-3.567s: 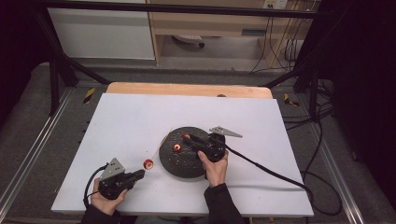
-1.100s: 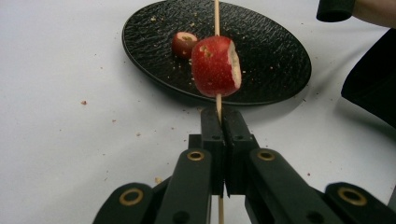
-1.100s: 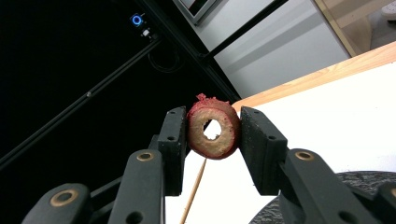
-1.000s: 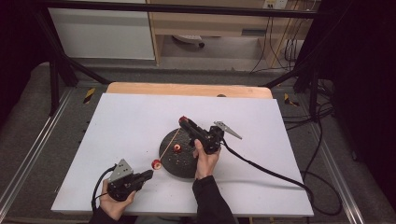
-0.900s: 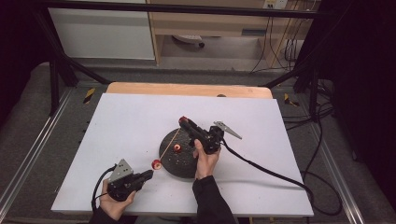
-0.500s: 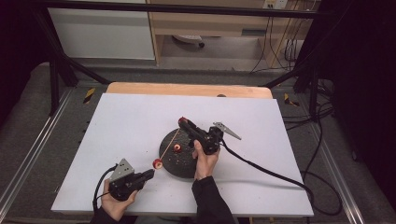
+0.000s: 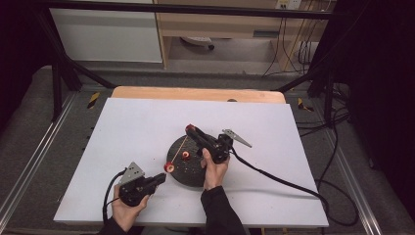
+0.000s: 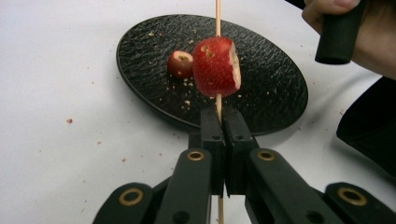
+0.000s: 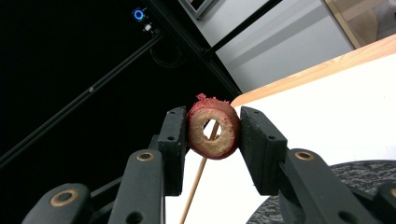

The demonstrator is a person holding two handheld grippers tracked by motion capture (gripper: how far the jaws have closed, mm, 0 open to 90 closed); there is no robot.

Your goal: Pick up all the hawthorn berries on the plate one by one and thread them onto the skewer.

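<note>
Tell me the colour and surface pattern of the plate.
Black, with a rough pebbled texture; the plate shows best in the left gripper view.

A white bench (image 7: pixel 147 122) with a wooden far edge (image 7: pixel 195 93) stands on grey carpet (image 7: pixel 29 127). Behind it are a white cabinet (image 7: pixel 107 36), a wooden shelf unit (image 7: pixel 220 24), and hanging cables (image 7: pixel 293 49).

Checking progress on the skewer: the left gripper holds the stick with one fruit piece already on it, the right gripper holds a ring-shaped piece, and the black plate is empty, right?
Not quite: the black plate isn't empty. The left gripper view shows a small red piece lying on it. The rest stands.
</note>
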